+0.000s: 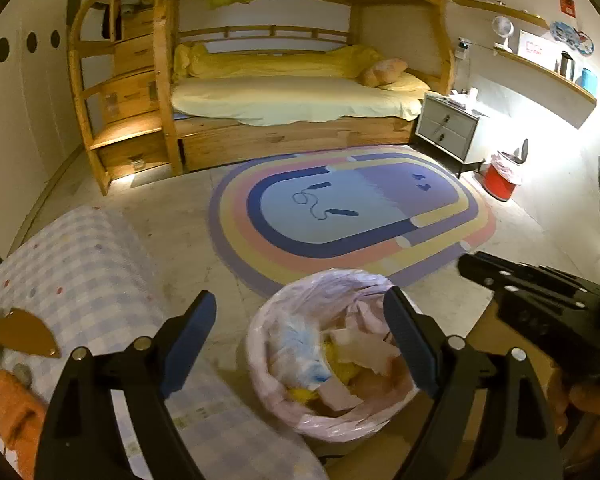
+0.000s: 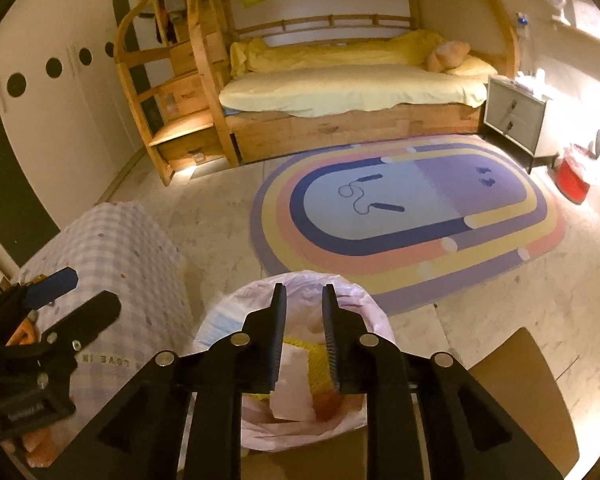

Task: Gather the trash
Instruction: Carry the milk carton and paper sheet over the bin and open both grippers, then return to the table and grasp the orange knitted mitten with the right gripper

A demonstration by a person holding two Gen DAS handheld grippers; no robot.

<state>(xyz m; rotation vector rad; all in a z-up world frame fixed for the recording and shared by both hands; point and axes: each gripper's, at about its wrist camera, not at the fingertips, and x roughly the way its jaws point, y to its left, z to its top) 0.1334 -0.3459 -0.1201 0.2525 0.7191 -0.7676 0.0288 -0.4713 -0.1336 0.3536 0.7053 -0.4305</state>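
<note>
Trash bin [image 1: 332, 356] sits low and centre in both wrist views, lined with a pale pink bag and part filled with pink paper, yellow scraps and a white-and-blue wrapper.

Left to right in your left wrist view: checked cloth [image 1: 92, 280] over a rounded seat or cushion at the left edge, an orange fabric piece [image 1: 16, 416] on its lower-left corner. Your left gripper [image 1: 300, 340] stands spread wide, nothing between the pads. Its left finger hangs over the cloth's right edge; its right finger [image 1: 408, 340] crosses the bin's right rim. The bin mouth lies in the gap and below it, not touched as far as you can see. Further right, your right gripper shows as a dark body; its tips are not readable from here.

Right wrist view: your left gripper [image 2: 72, 292] at the left edge, over the checked cloth. Your right gripper [image 2: 304, 320] points down over the bin's far rim, jaws a narrow gap apart, pads clear of each other with nothing held between them. The pink liner and a yellow scrap [image 2: 312, 364] show through the gap, lower down inside the bin. A brown board or seat [image 2: 516, 384] lies at the lower right.

Beyond: oval striped rug [image 2: 412, 216] on the floor, wooden bunk bed [image 2: 340, 88] behind it, a red bin [image 2: 572, 180] at the far right wall.
</note>
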